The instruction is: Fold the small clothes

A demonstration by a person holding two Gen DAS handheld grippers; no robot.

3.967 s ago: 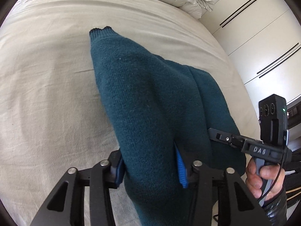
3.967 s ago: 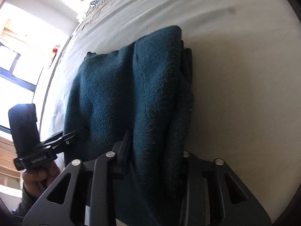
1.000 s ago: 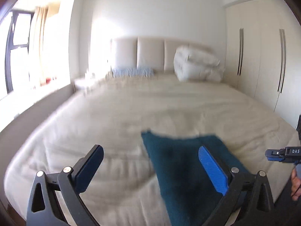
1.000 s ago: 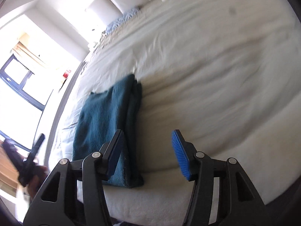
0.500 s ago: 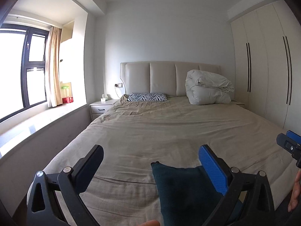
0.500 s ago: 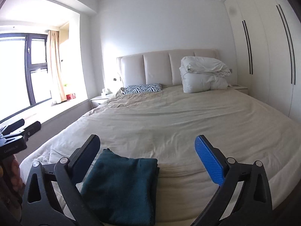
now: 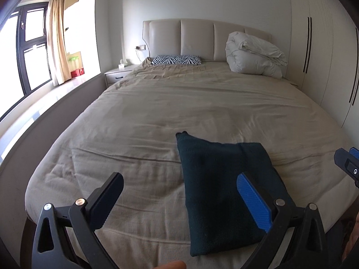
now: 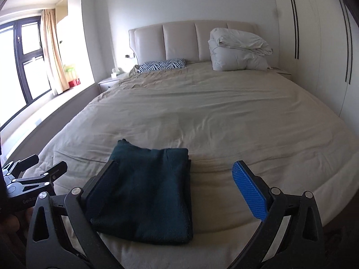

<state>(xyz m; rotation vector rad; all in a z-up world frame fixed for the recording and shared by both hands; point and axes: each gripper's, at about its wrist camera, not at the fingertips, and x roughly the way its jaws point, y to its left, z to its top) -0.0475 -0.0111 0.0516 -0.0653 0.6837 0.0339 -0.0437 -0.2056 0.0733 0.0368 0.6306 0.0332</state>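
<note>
A dark teal knit garment (image 7: 219,186) lies folded into a flat rectangle near the foot of the bed (image 7: 179,103); it also shows in the right wrist view (image 8: 148,190). My left gripper (image 7: 181,192) is open and empty, held above and short of the garment. My right gripper (image 8: 177,179) is open and empty too, raised above the garment's right side. The left gripper shows at the left edge of the right wrist view (image 8: 33,172). The right gripper's tip shows at the right edge of the left wrist view (image 7: 347,159).
A white folded duvet (image 7: 253,56) and a zebra-print pillow (image 7: 177,60) lie by the padded headboard (image 7: 197,38). A nightstand (image 7: 119,72) and a window (image 7: 27,51) are on the left. White wardrobes (image 7: 325,51) line the right wall.
Both grippers let go of the garment and pulled back and up from it. Since half a second ago the views have settled, with the folded garment lying flat on the bed.
</note>
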